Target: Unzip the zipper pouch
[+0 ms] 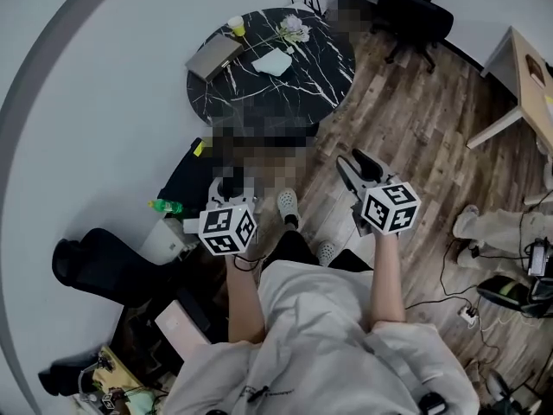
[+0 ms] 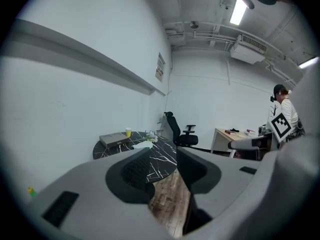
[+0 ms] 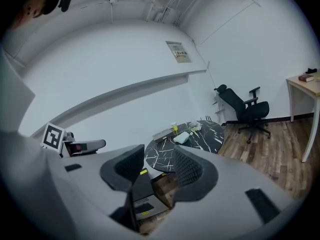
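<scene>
The pale zipper pouch lies flat on the round black marble table, well ahead of both grippers; it is small in the left gripper view and the right gripper view. My left gripper is held up in the air short of the table, its jaws apart with only floor and table seen between them. My right gripper hovers beside it over the wooden floor, open and empty too. Neither gripper touches the pouch.
On the table stand a flat grey box, a yellow cup and a sprig of flowers. A black office chair stands behind it, a wooden desk at right. Bags and a green bottle crowd the floor at left; cables trail at right.
</scene>
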